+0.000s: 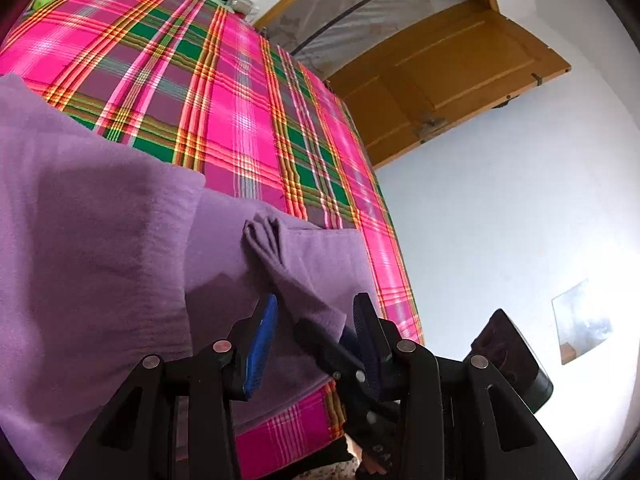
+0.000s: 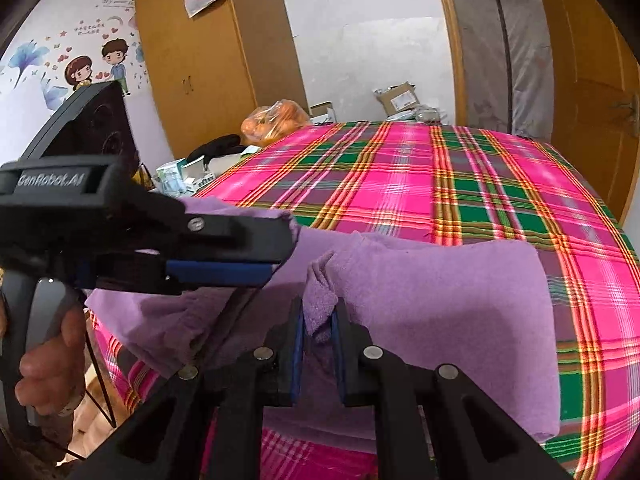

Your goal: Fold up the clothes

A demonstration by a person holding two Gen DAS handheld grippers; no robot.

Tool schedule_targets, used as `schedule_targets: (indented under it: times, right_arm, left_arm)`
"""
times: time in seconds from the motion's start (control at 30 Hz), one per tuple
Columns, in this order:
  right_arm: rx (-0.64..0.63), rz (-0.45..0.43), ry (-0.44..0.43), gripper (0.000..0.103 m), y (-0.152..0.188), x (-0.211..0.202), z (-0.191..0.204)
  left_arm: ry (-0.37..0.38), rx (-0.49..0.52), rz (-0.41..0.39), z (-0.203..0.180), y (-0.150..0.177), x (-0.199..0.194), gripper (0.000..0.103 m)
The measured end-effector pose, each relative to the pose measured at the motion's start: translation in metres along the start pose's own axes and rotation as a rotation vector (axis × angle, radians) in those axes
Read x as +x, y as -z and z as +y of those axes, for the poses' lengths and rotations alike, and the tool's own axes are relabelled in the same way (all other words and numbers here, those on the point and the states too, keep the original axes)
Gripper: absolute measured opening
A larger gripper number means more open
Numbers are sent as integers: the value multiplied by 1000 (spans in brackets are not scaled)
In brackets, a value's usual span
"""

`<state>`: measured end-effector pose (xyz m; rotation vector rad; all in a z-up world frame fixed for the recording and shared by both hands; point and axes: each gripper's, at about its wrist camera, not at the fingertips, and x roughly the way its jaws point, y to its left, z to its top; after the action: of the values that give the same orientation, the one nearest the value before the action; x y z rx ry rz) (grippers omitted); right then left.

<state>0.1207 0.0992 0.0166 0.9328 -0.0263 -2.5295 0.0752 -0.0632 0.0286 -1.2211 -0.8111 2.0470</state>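
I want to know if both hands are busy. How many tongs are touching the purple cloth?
2. The right tongs pinch a bunched corner of the purple cloth near the bed's edge; the left tongs straddle another fold to their left.

The garment is plain purple. The bedspread is pink, green and yellow plaid. Gripper pads are blue.
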Motion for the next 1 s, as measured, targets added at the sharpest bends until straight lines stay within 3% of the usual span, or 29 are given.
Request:
schedule_targets:
  times: [0.33,0.7,0.93,1.0]
  right_arm:
    - [11,24,-24,13,8,6,-1]
    - [11,80,-79,24,16,-3,-5]
    - [125,14,-28,24,29,-50,-57]
    - [186,-16,31,25,32,-60,-80]
  left_arm:
    - [-24,16,-7,-7,-4,12,40]
    - [-47,41,4,-20,-11,28,40]
    - [-74,87,30,-32,-10,45,40]
    - [-86,87,43,-31,-9,51,40]
